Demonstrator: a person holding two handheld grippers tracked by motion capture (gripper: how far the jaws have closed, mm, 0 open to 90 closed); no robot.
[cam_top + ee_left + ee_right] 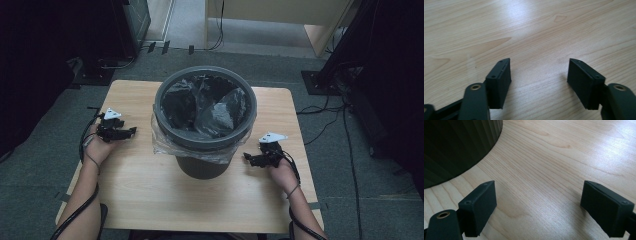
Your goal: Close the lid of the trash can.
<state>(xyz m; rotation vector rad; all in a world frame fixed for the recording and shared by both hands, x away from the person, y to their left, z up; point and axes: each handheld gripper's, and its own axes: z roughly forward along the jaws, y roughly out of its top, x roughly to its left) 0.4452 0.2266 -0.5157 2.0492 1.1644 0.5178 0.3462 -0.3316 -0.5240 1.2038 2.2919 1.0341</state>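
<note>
Bin (205, 120) with bag (200, 107) at table (150, 200) centre, nearer far edge. Left gripper (131, 131) near left edge, jaws wide open, empty, over bare wood. Right gripper (248, 158) near right edge beside bin base, jaws wide open, empty.

One dark grey round bin (205, 107) stands upright at the middle of the worktop (150, 200). A black plastic liner (210, 107) sits crumpled inside it; a clear plastic edge (165, 142) is folded over the rim and hangs down outside.
</note>
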